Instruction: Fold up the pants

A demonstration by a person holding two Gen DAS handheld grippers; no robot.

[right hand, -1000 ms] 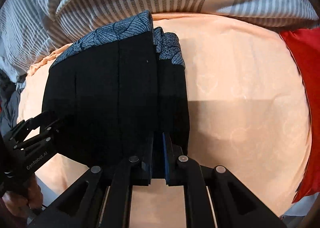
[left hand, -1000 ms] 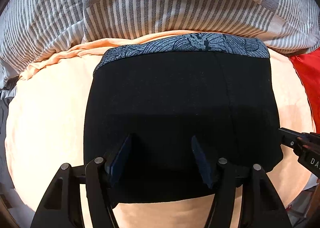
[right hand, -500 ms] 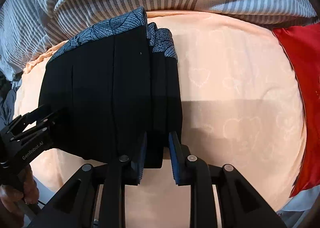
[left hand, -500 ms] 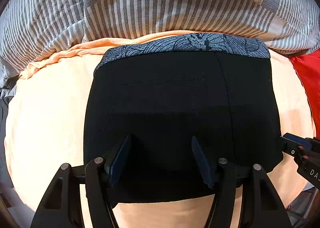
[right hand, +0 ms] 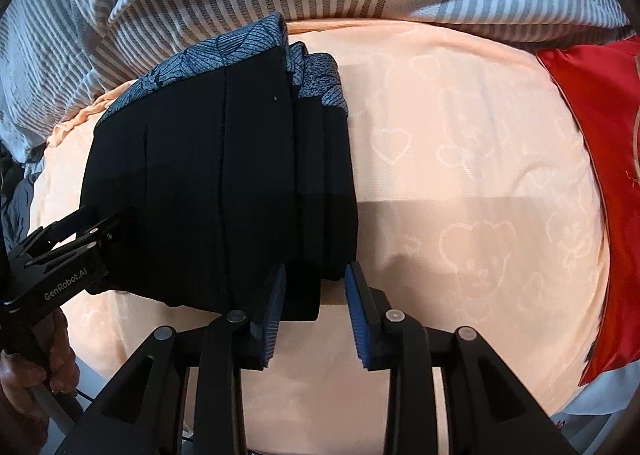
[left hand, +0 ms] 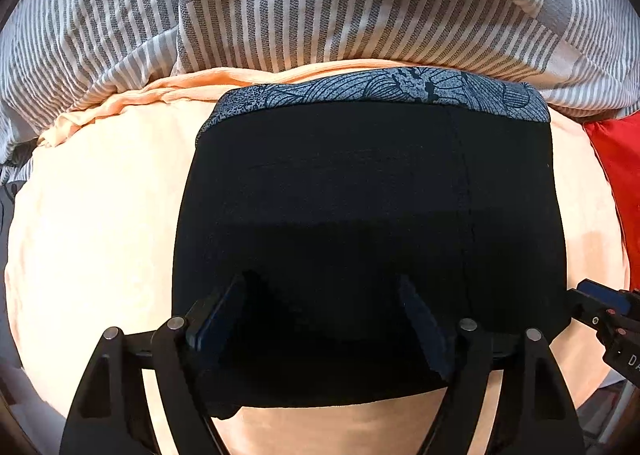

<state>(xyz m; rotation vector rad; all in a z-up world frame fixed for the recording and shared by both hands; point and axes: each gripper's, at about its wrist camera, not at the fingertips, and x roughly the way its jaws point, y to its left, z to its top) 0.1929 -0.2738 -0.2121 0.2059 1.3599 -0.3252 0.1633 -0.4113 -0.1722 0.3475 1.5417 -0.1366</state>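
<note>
Black pants (left hand: 360, 207) with blue leaf-print waistband (left hand: 380, 93); peach sheet (right hand: 460, 159), grey-striped blanket (left hand: 320, 3).

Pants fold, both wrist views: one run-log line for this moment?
pants: folded stack on peach sheet | left gripper: open, over near edge | right gripper: open, at stack corner | phase: release

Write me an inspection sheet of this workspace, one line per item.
Surface: peach sheet with faint heart and bear prints.
Job's things: black pants folded into a stacked block, patterned blue waistband at the far edge.
Clutter: red cloth to the right.
Grippers: left tool open over the pants; right tool open at the near right corner.
Cables: nothing seen.
Surroundings: striped grey bedding bunched behind.
</note>
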